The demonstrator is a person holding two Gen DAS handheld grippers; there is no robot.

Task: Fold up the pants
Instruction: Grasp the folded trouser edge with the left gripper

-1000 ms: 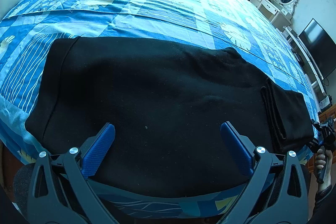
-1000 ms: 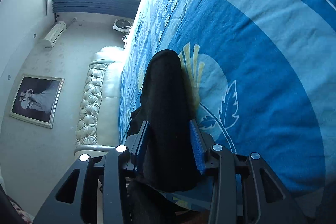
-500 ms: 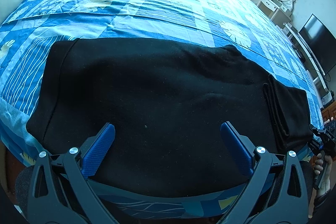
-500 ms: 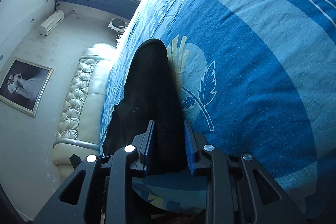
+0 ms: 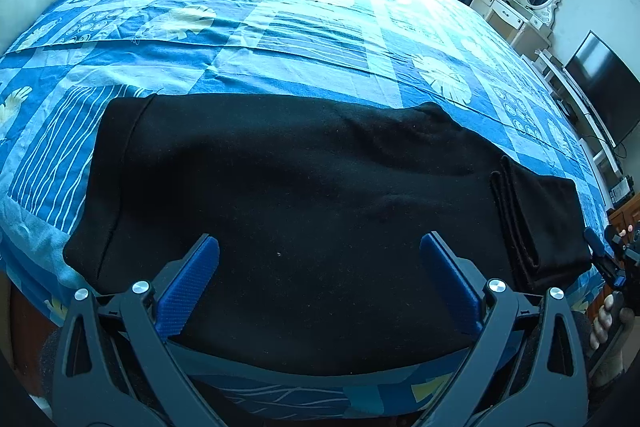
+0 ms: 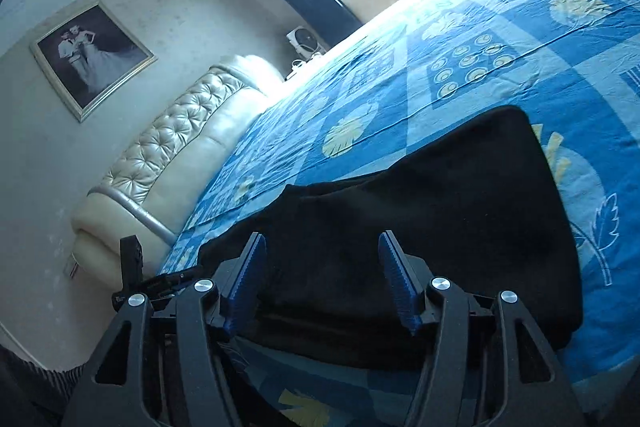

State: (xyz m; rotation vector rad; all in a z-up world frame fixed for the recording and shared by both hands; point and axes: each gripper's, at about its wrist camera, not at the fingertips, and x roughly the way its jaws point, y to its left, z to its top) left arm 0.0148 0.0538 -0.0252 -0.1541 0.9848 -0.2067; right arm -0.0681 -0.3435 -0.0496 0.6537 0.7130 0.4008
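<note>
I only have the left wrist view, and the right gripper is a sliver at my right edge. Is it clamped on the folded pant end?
Observer: No. The right gripper has its jaws apart; they have just been opening. The black pants lie beneath and ahead of them, not pinched.
Operator: Does that folded end lie flat?
Observer: Yes, it rests on the blue bedsheet, with sheet showing past its far edge.
Operator: Which way is that gripper facing?
Observer: Along the pants toward the tufted headboard, with a framed picture on the wall above it.
</note>
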